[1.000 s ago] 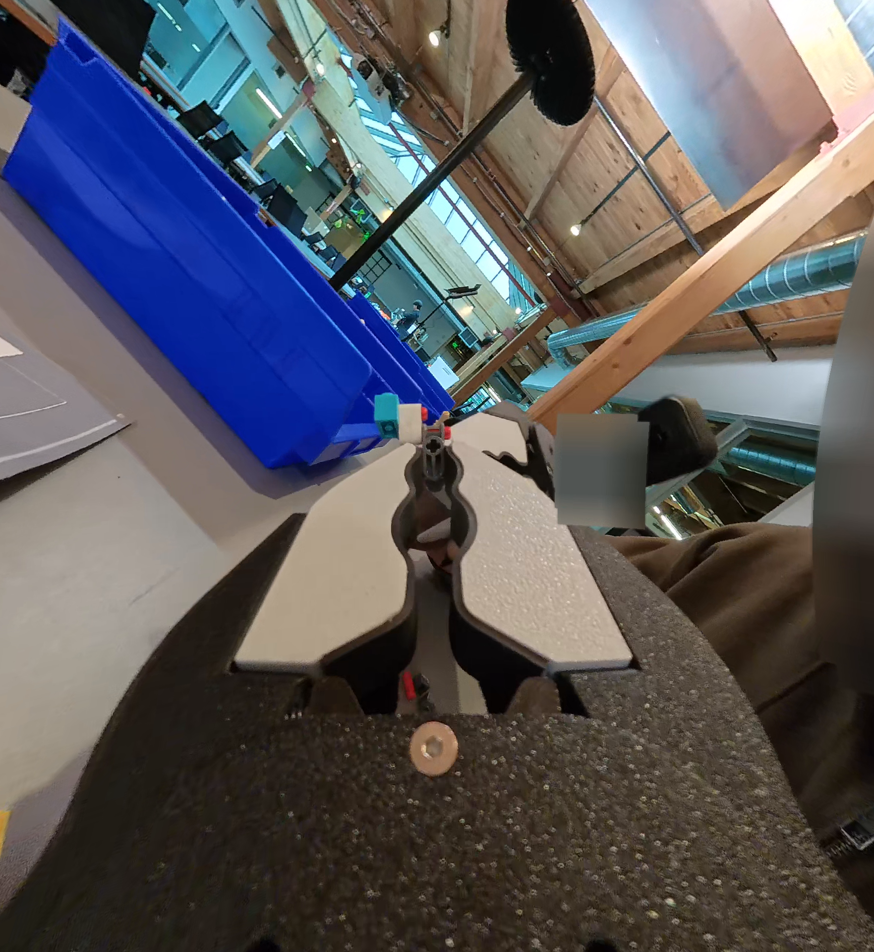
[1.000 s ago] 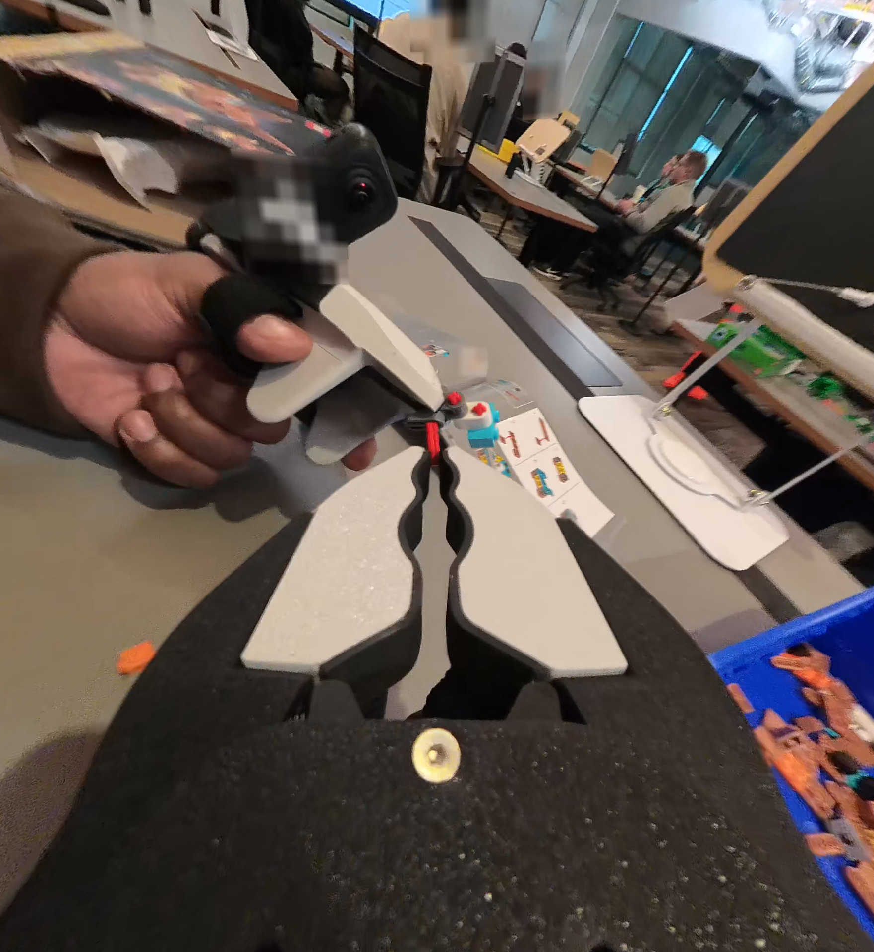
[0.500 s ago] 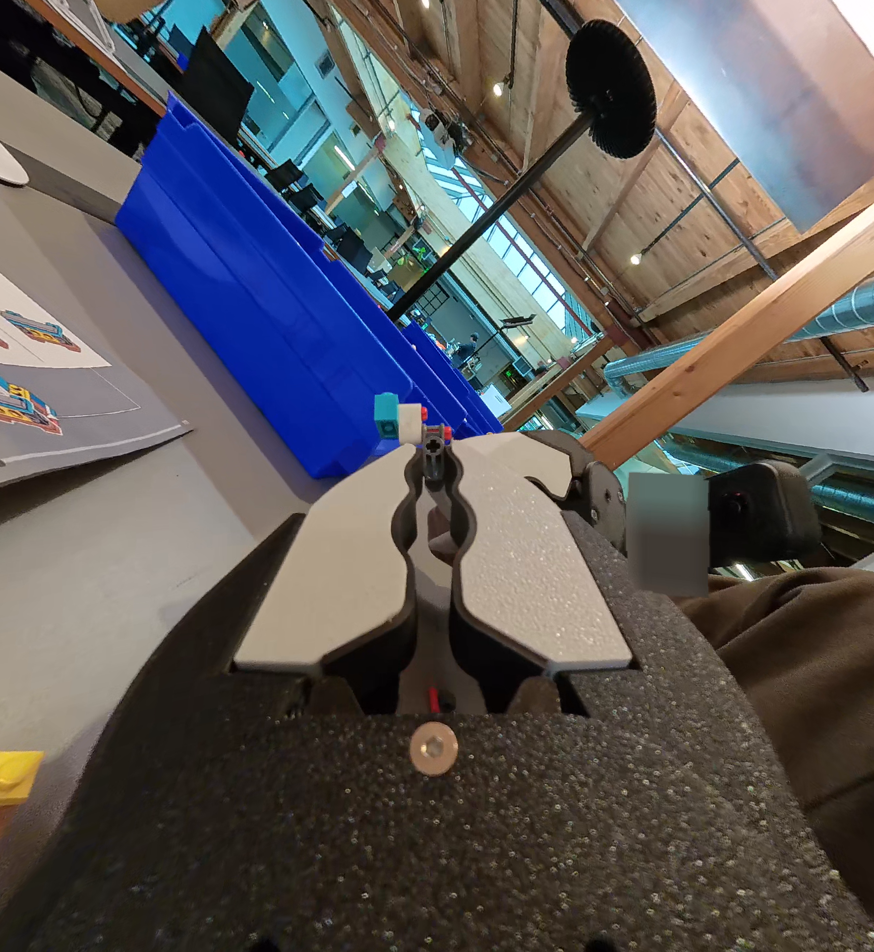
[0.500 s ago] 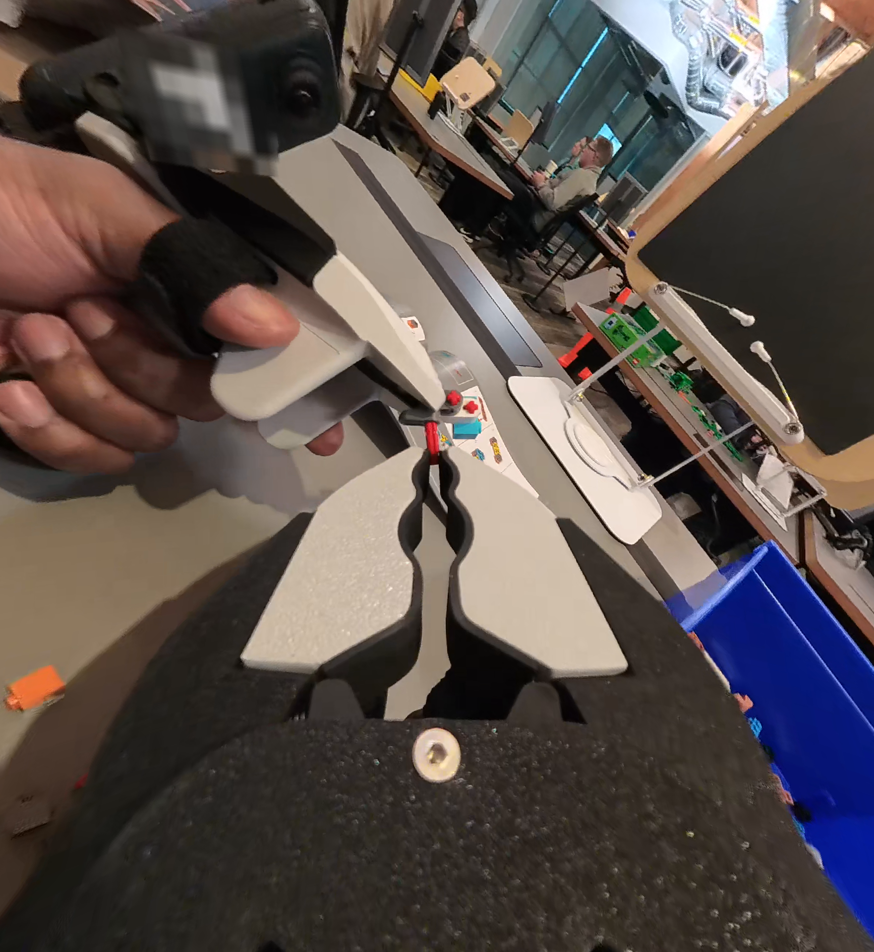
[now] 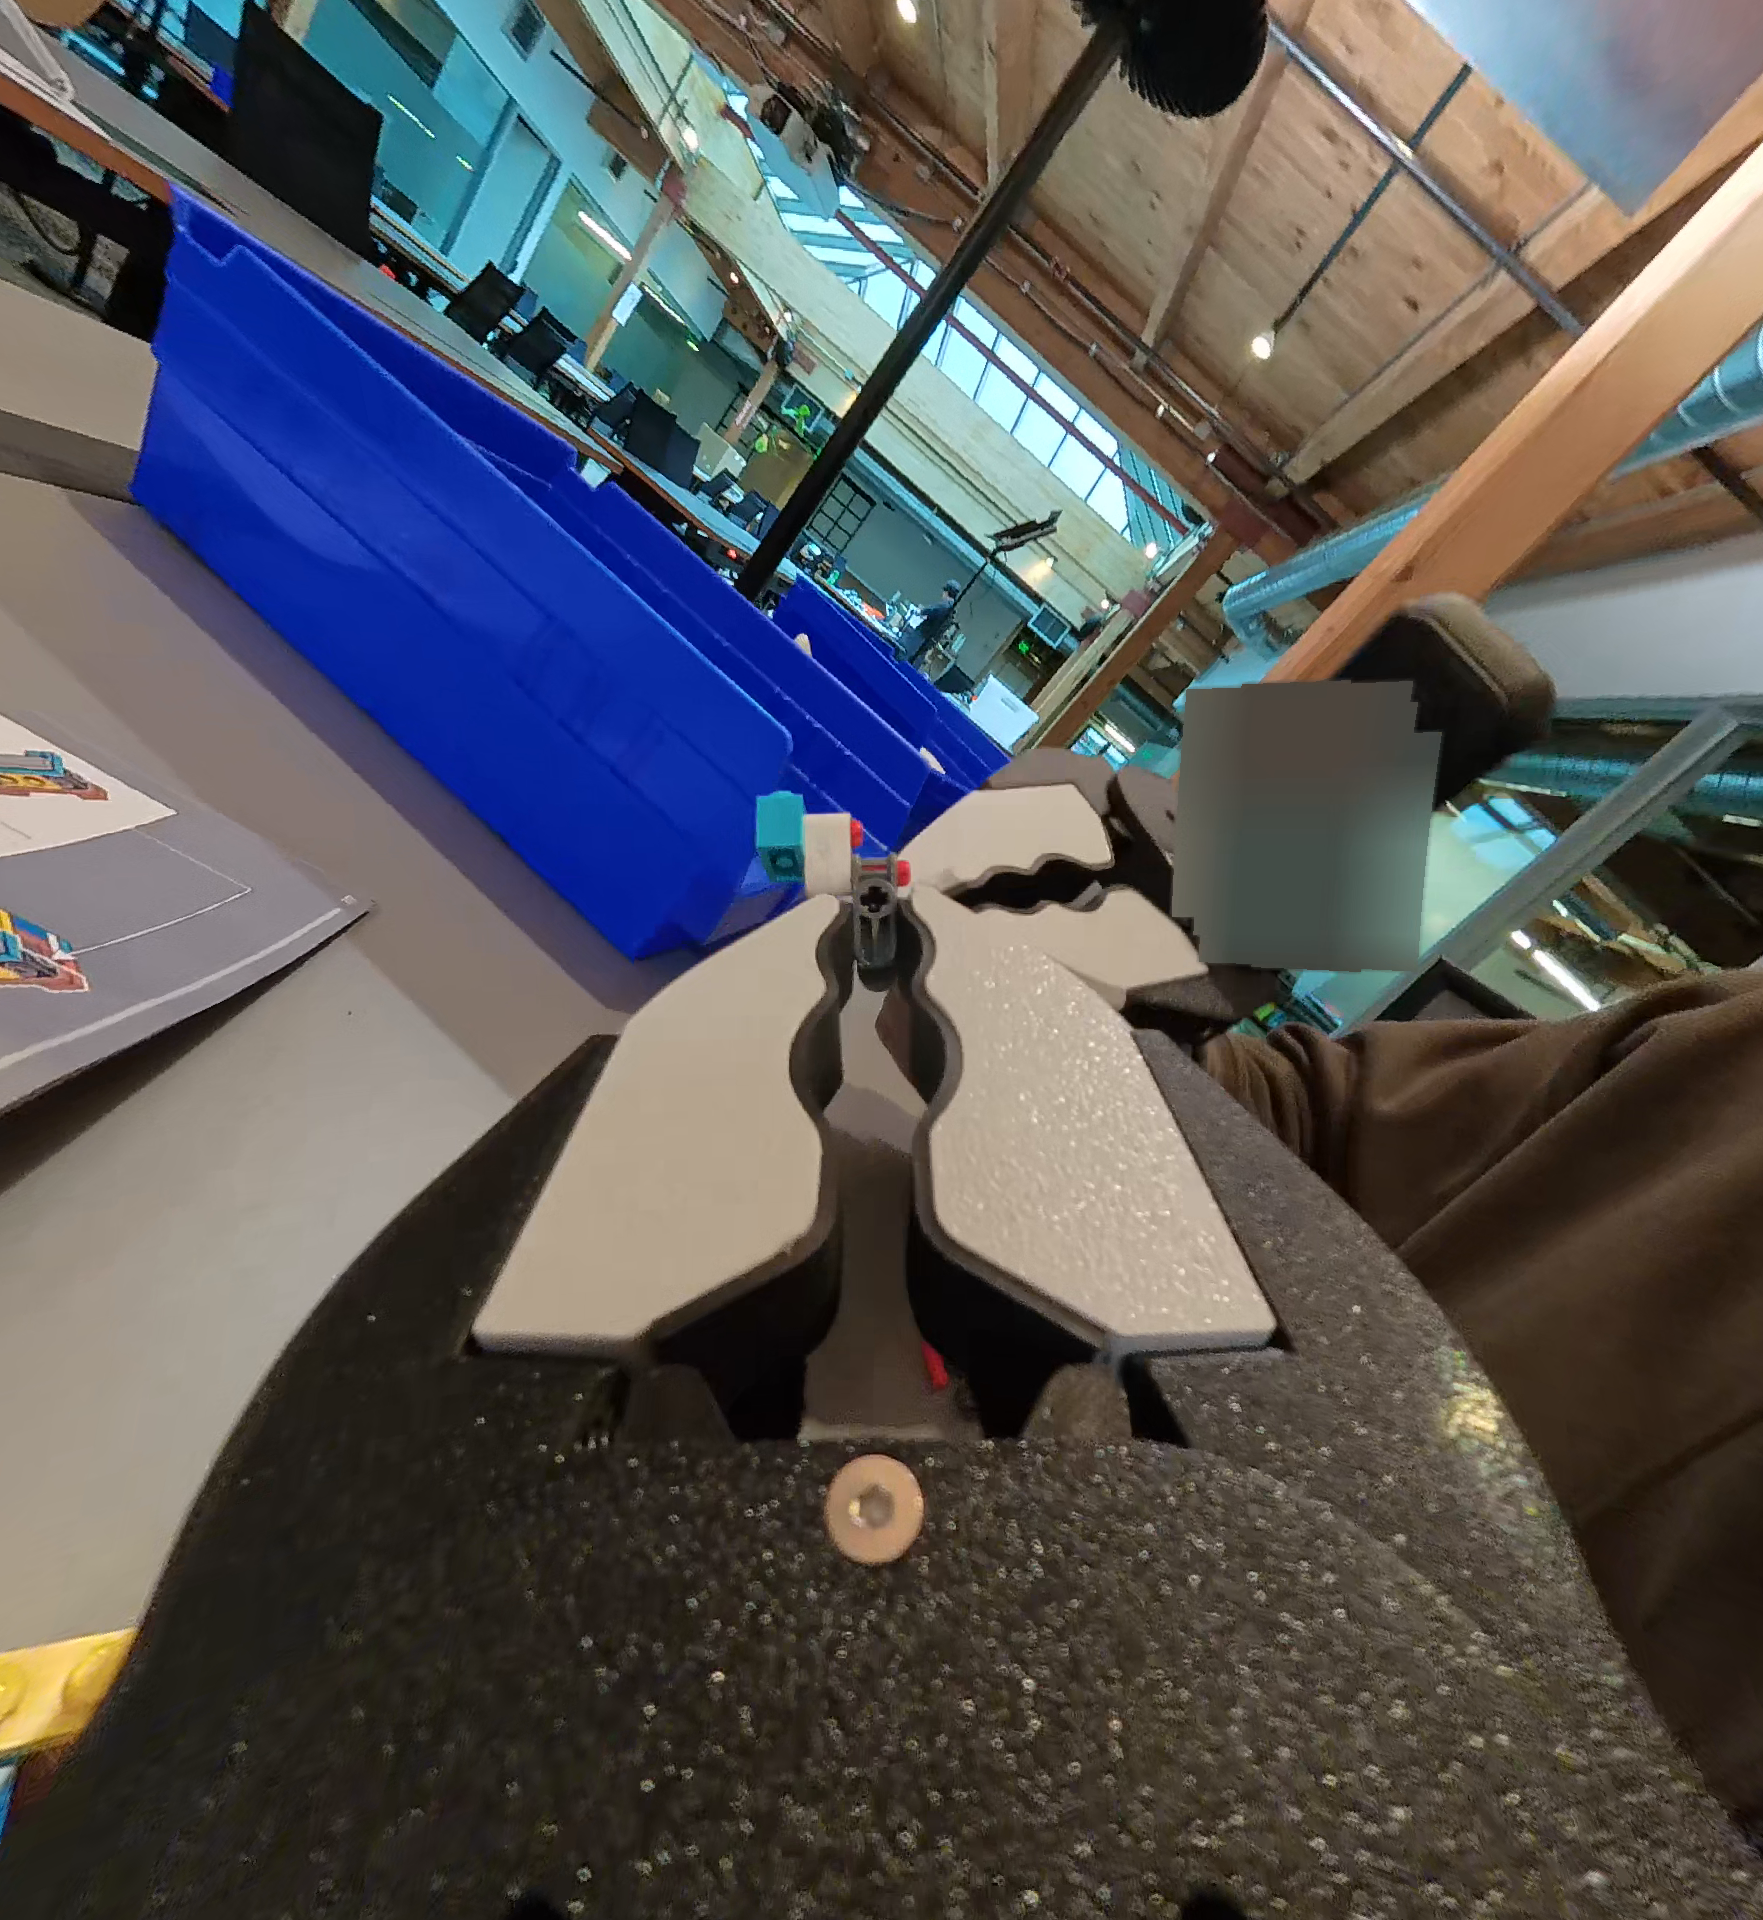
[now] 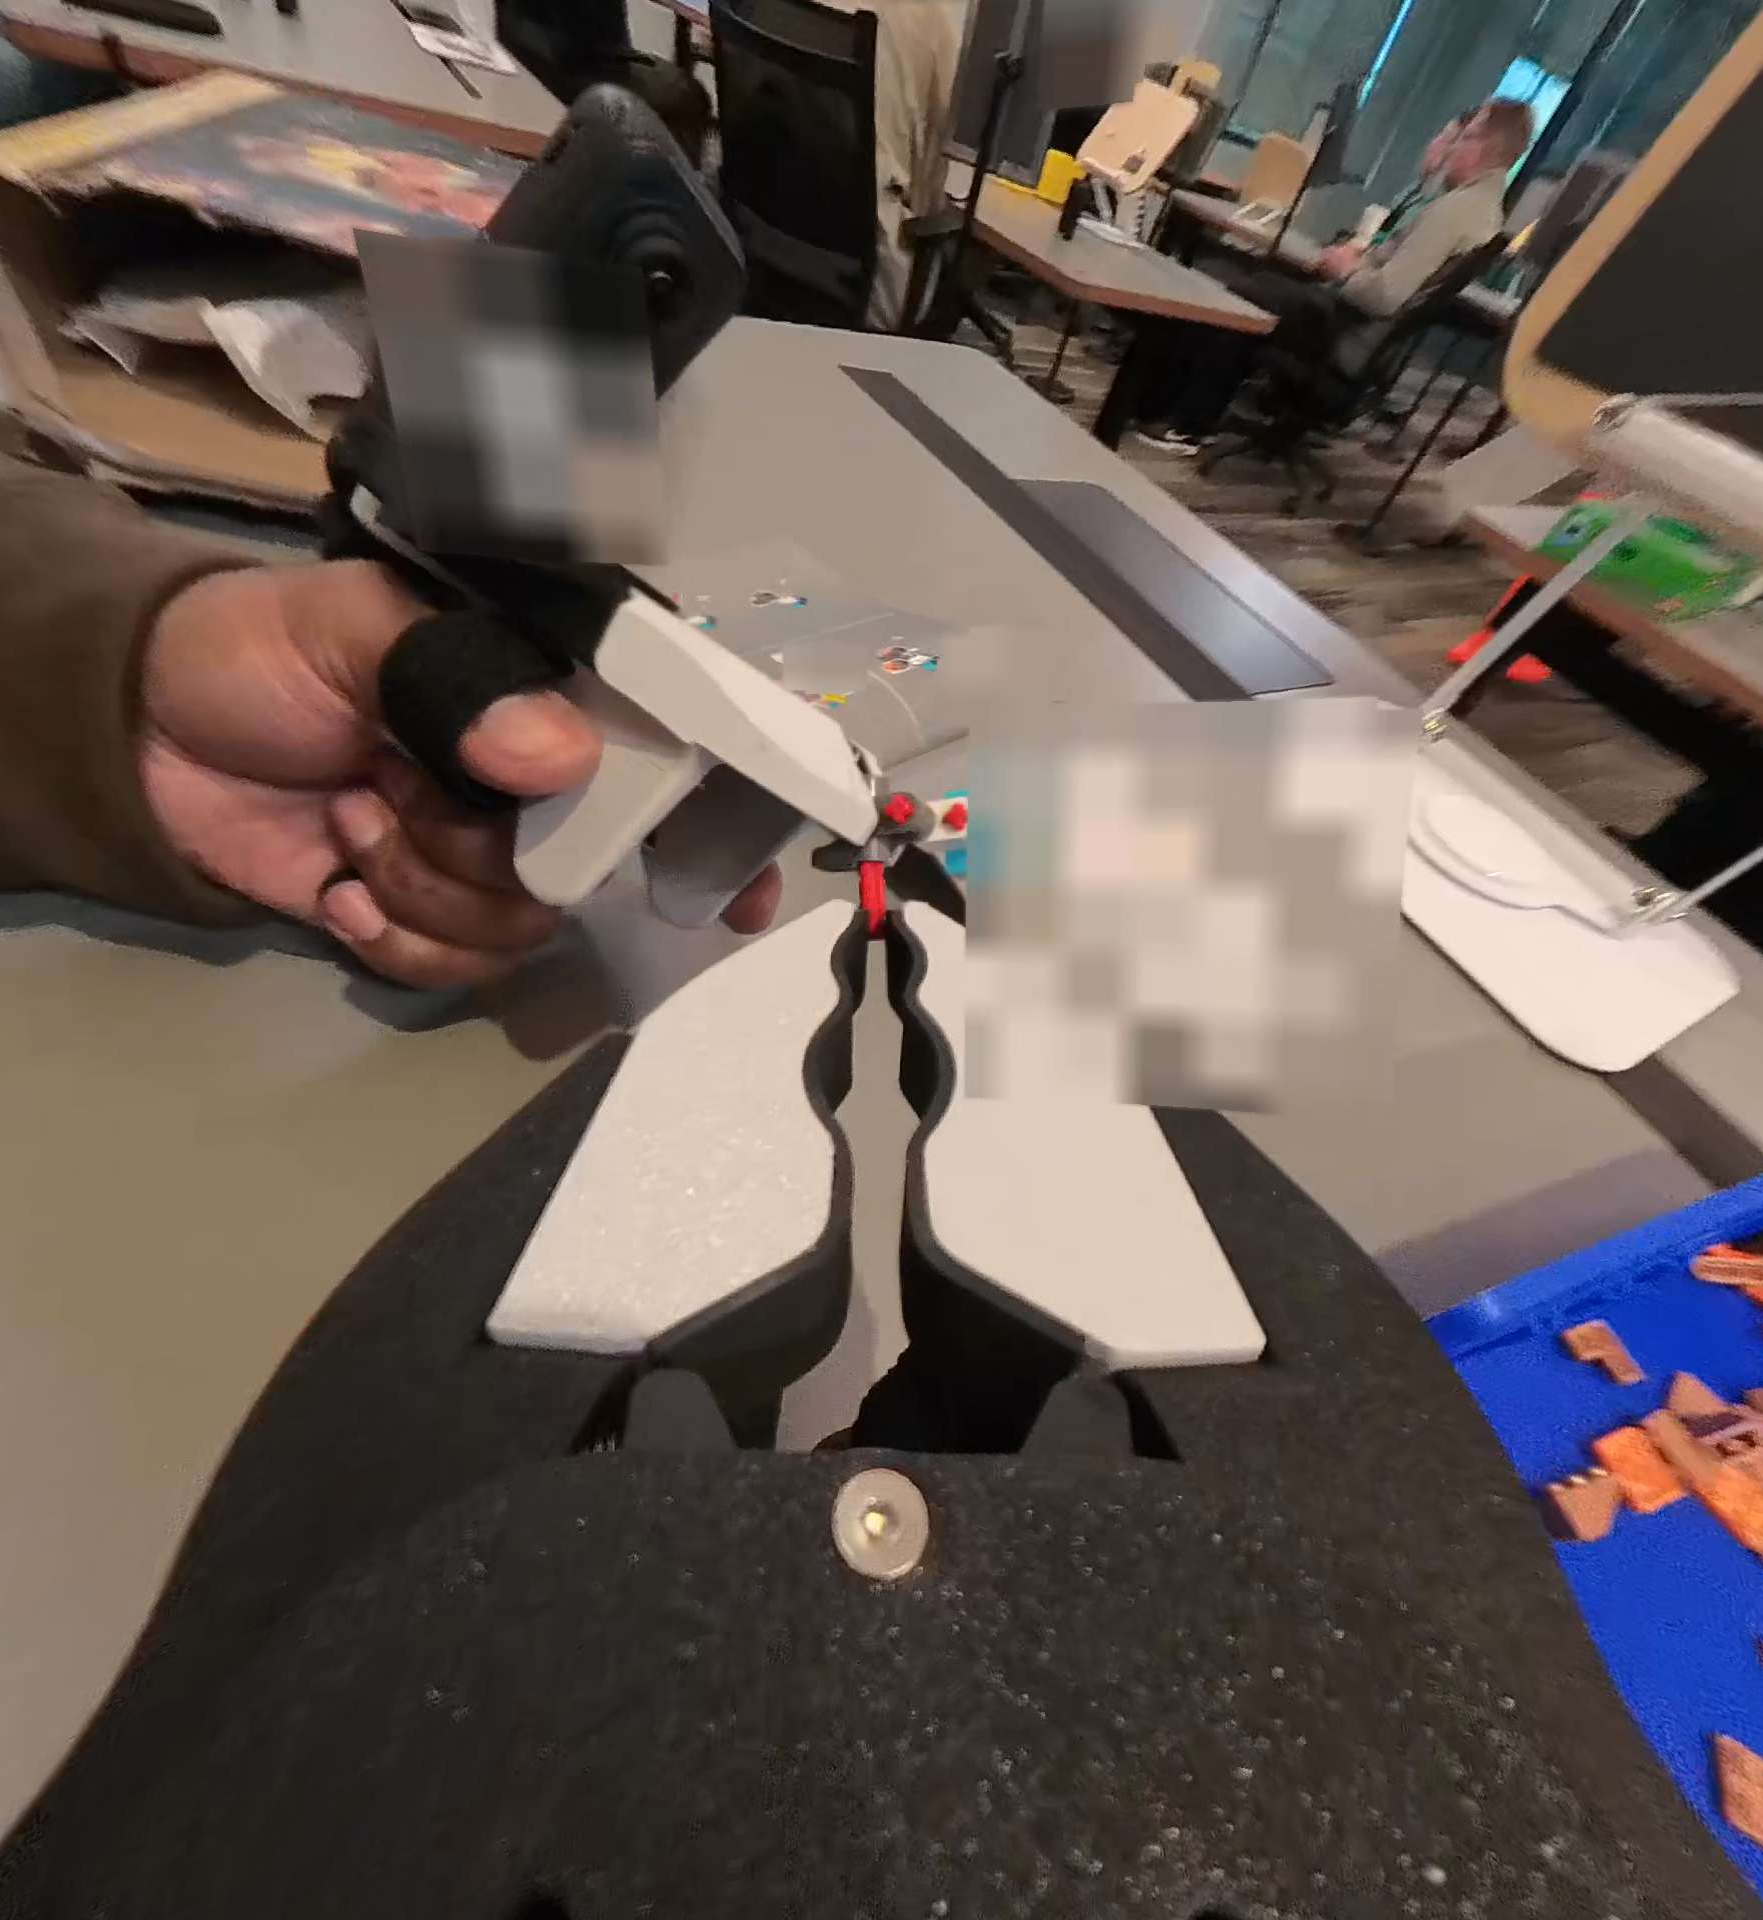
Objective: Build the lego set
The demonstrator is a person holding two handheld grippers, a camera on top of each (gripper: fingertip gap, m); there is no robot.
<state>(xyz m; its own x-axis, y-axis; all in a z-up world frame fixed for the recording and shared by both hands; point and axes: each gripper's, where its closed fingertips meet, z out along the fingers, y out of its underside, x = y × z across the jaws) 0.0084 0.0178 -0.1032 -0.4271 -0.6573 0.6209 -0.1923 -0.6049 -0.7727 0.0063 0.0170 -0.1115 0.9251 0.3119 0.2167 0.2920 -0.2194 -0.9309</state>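
Left hand-held gripper (image 5: 875, 940) pinching a grey connector (image 5: 874, 914) at its fingertips, holding it up above the table (image 5: 233, 1195); teal-and-white bricks (image 5: 802, 844) sitting on the connector's far end. Right hand-held gripper (image 6: 872, 925) pinching a red pin (image 6: 869, 891), pressing its tip against the connector's underside. Resting on the table: instruction sheet (image 5: 46, 831) to the left, blue bins (image 5: 420, 613) behind, one bin (image 6: 1687, 1507) holding loose orange pieces.
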